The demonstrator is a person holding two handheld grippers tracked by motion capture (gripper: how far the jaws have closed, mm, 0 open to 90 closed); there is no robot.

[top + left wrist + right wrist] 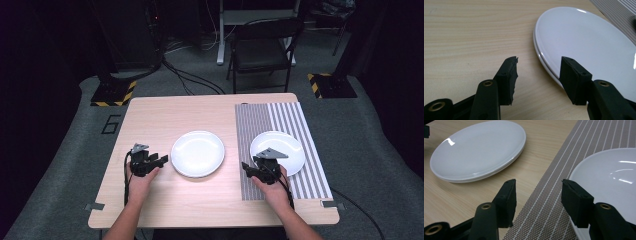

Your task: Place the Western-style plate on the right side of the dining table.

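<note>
Two white plates lie stacked (198, 153) on the wooden table (165, 117), left of centre. My left gripper (159, 161) is open just left of the stack. In the left gripper view the stack's rim (554, 67) sits next to the right jaw of my left gripper (539, 67), with nothing between the jaws. Another white plate (278, 150) rests on a striped placemat (280, 120) at the right. My right gripper (256, 166) is open at this plate's near-left edge. In the right gripper view the right gripper (537, 191) hovers over the placemat (559, 172) beside the plate (609, 177), with the stack (479, 150) farther left.
A folding chair (262, 47) stands beyond the table's far edge. Two floor stands with yellow-black tape (114, 92) (330, 85) flank the table's far corners. Cables run across the grey floor (190, 80).
</note>
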